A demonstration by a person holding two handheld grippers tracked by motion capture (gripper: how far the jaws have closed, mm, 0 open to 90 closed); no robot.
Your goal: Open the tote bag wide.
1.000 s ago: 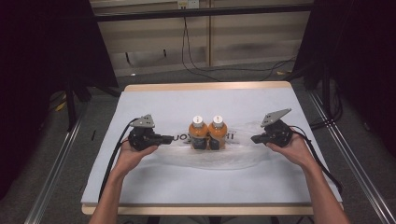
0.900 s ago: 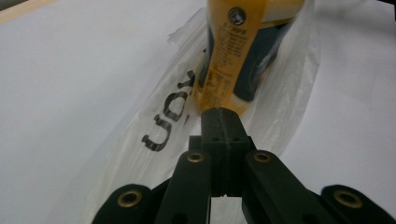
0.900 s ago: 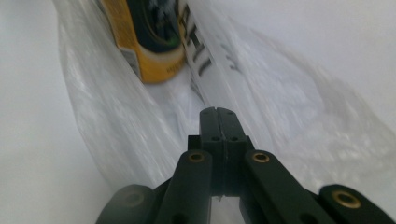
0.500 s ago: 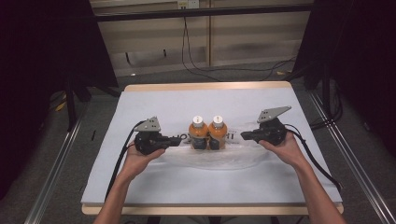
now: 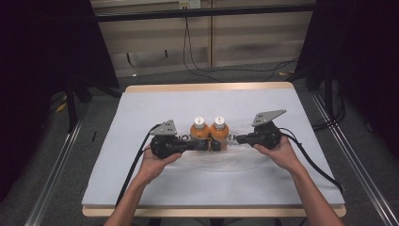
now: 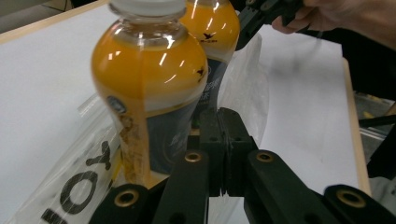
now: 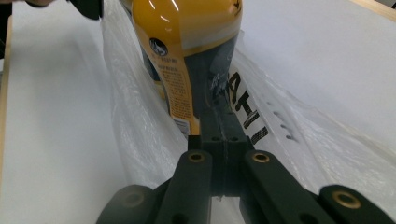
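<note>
**Both jaws pinched on the bag around two juice bottles**

Our left gripper (image 6: pixel 223 154) has its jaws pressed flat together, and a fold of the clear plastic bag (image 6: pixel 243 88) appears caught between their tips. Just ahead of those jaws and slightly to their left stands the nearer bottle (image 6: pixel 149 88), upright, filled with orange drink to the shoulder, with a white cap and a dark label low on its body. Right behind it, touching, stands the second bottle (image 6: pixel 212 32), equally full. Beyond that one, our right hand and its gripper come in from the far side.

Our right gripper (image 7: pixel 225 154) is likewise closed tight, with a thin edge of the bag's film running into the seam between the jaws. Directly ahead of them rises the second bottle, and the bag's crinkled sides with black lettering spread out to both flanks.

From the high view, the two bottles stand side by side within the bag on the white table (image 5: pixel 141 103), between the two jaw tips, which point at each other.
</note>
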